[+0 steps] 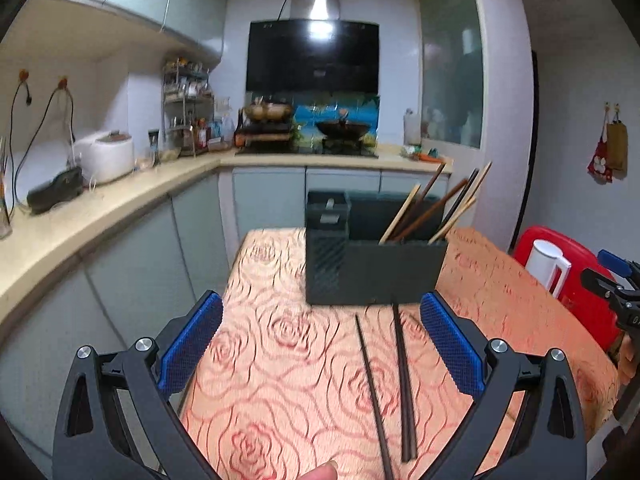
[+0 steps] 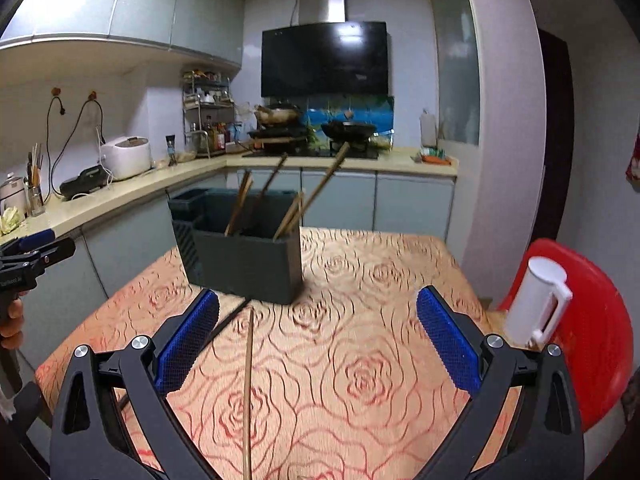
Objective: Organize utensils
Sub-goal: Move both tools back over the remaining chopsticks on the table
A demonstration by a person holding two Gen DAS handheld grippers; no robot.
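A dark grey utensil holder (image 1: 372,268) (image 2: 248,264) stands on the rose-patterned tablecloth (image 1: 288,360) (image 2: 360,360), with several chopsticks (image 1: 432,208) (image 2: 288,196) leaning in its right compartment. Two dark chopsticks (image 1: 402,380) lie flat on the cloth in front of it, between the fingers of my left gripper (image 1: 322,320), which is open and holds nothing. In the right wrist view one brown chopstick (image 2: 248,392) and one dark chopstick (image 2: 228,320) lie on the cloth, near the left finger of my right gripper (image 2: 318,316). That gripper is open and empty too.
A red plastic chair (image 2: 584,340) with a white jug (image 2: 536,300) on it stands right of the table. A kitchen counter (image 1: 100,208) with a rice cooker (image 1: 106,156) runs along the left and back, with a stove and wok (image 1: 342,128) behind.
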